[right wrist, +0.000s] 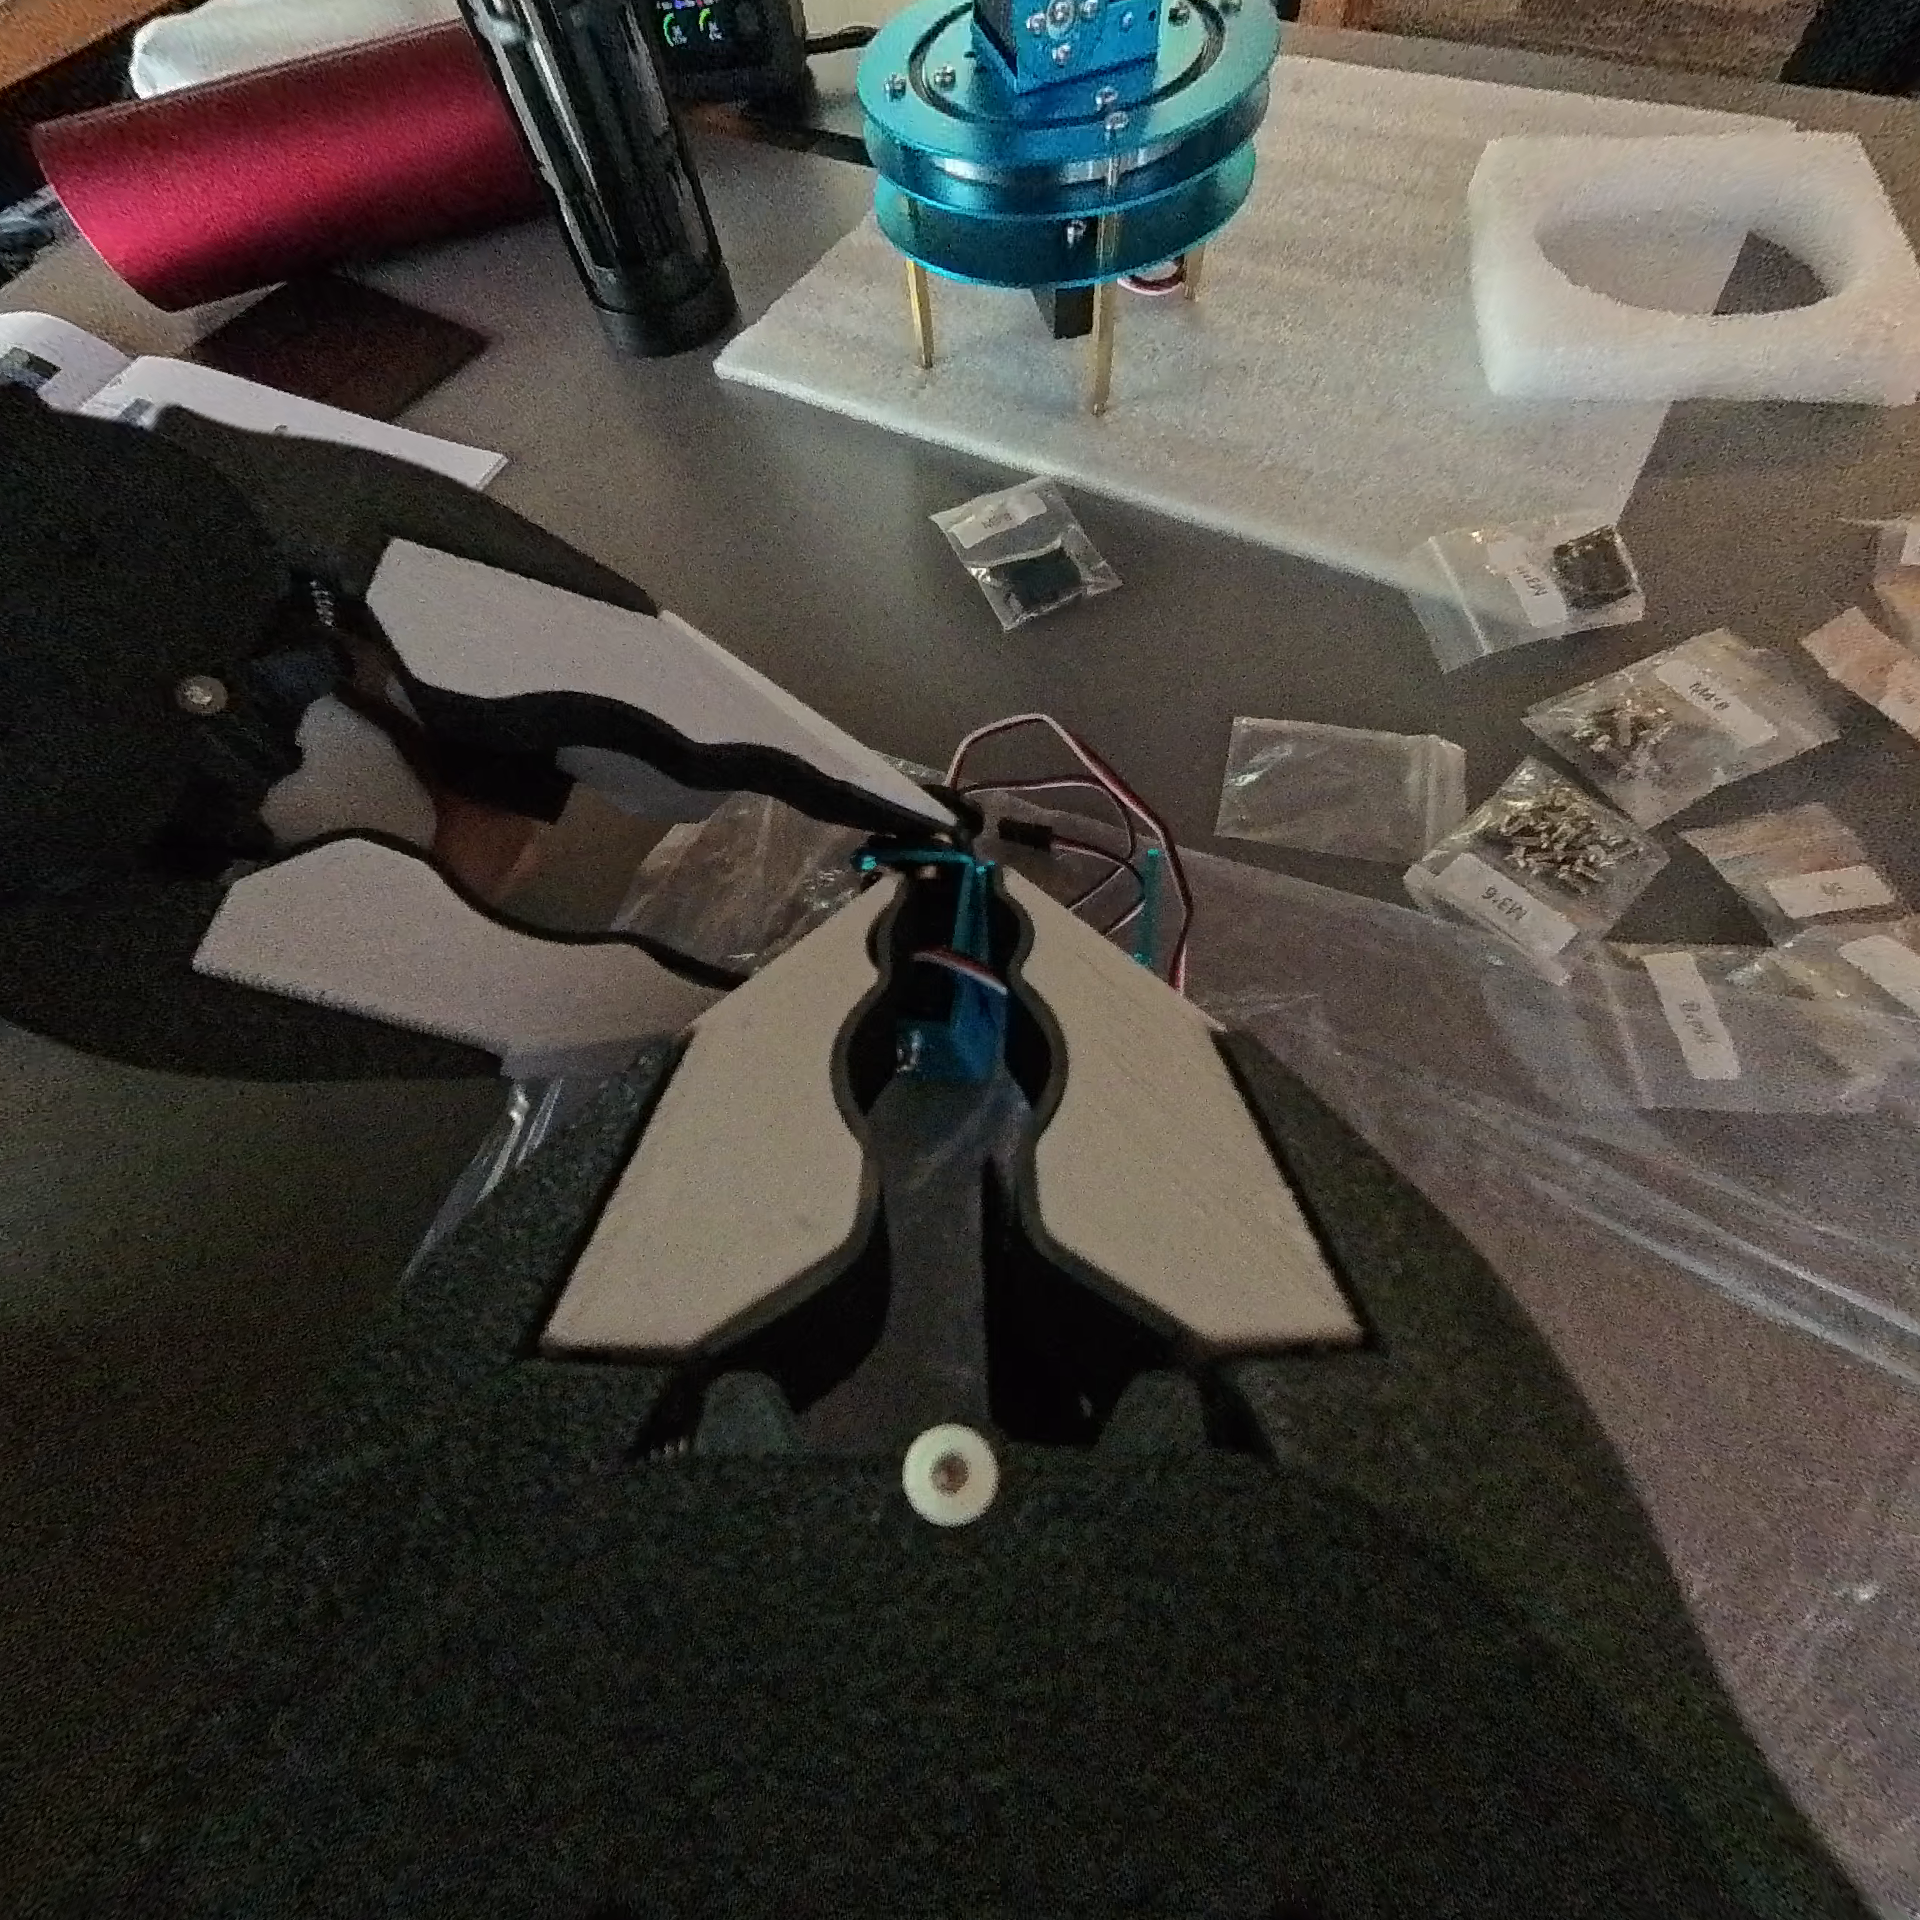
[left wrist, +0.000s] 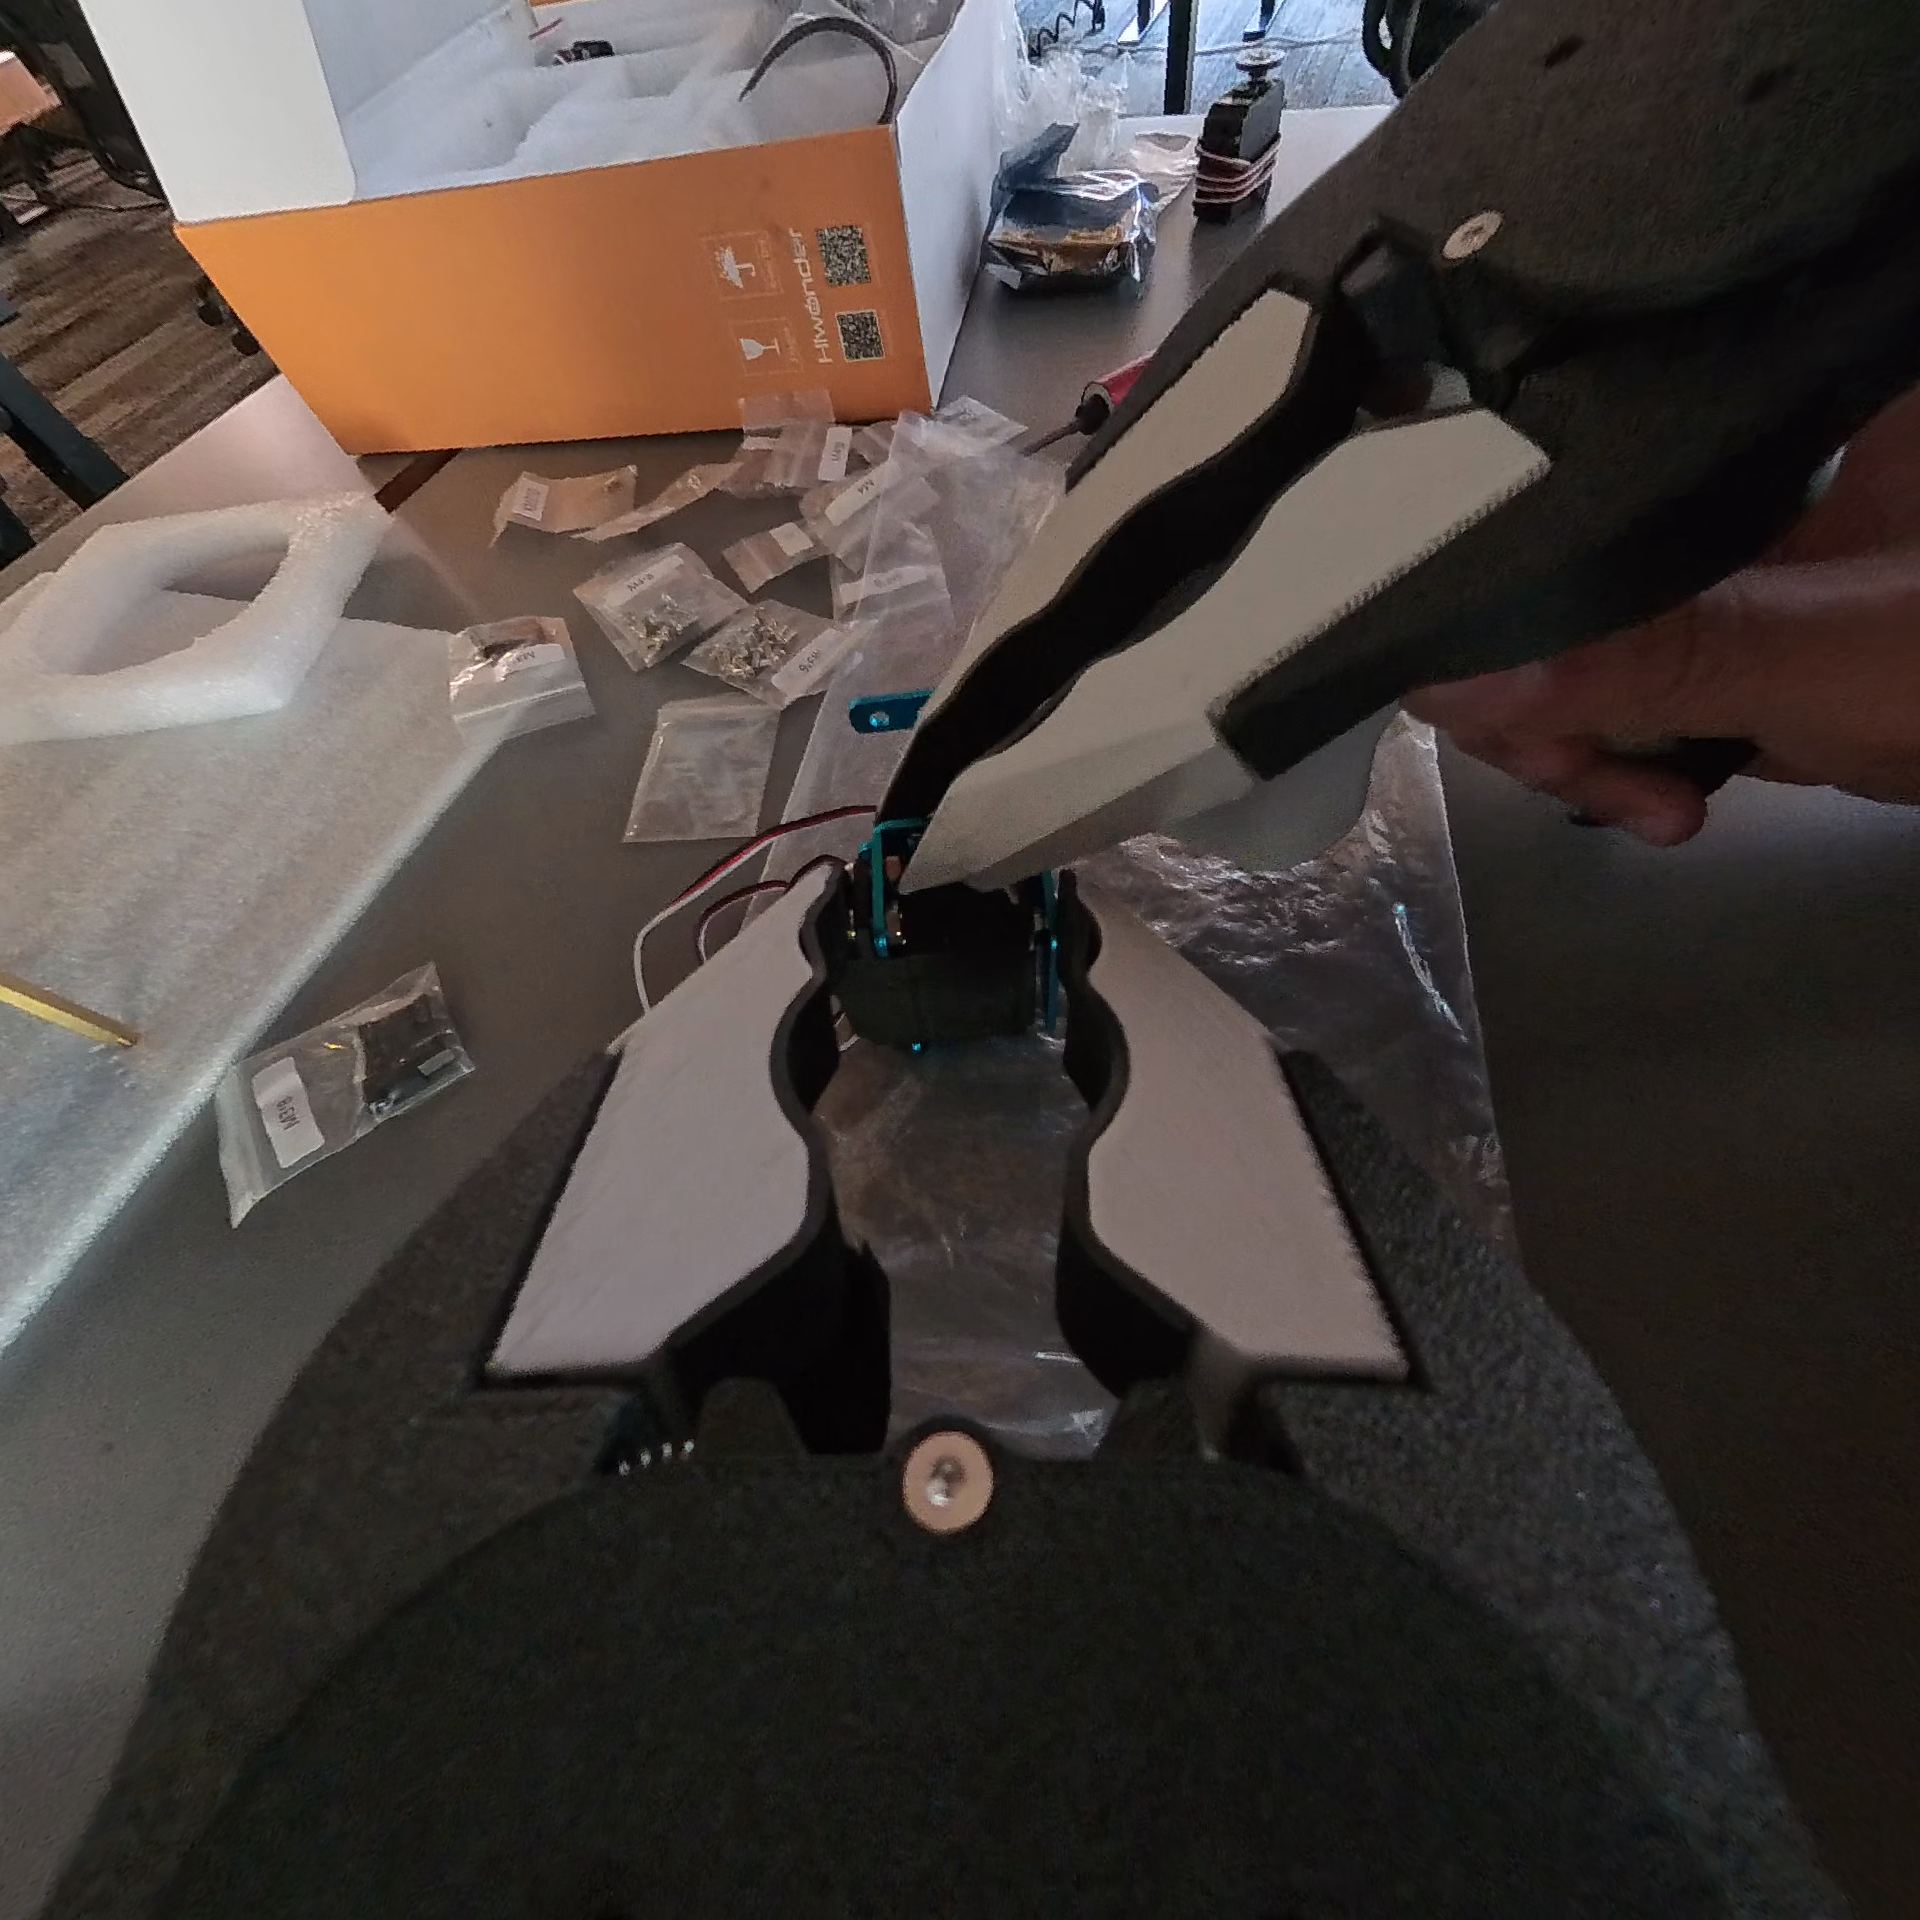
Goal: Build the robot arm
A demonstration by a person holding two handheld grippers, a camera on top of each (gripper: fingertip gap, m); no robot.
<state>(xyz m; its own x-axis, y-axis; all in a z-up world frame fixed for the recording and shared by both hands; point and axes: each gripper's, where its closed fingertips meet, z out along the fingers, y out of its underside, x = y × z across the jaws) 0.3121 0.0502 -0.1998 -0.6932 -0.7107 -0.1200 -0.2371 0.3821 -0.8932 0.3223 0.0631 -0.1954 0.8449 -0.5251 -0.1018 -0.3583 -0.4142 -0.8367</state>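
Grey tabletop (left wrist: 1662, 1143), dimly lit. Patterned carpet floor (left wrist: 135, 322) beyond its left edge. Dark furniture legs (left wrist: 1177, 52) stand past the far edge.

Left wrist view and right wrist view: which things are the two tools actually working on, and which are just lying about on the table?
In hand:
- black servo in a teal bracket, wires trailing, gripped by left tool
- right tool, closed on the bracket

Lying about:
- orange box
- white foam ring
- screw bags
- teal round base on brass legs
- red cylinder
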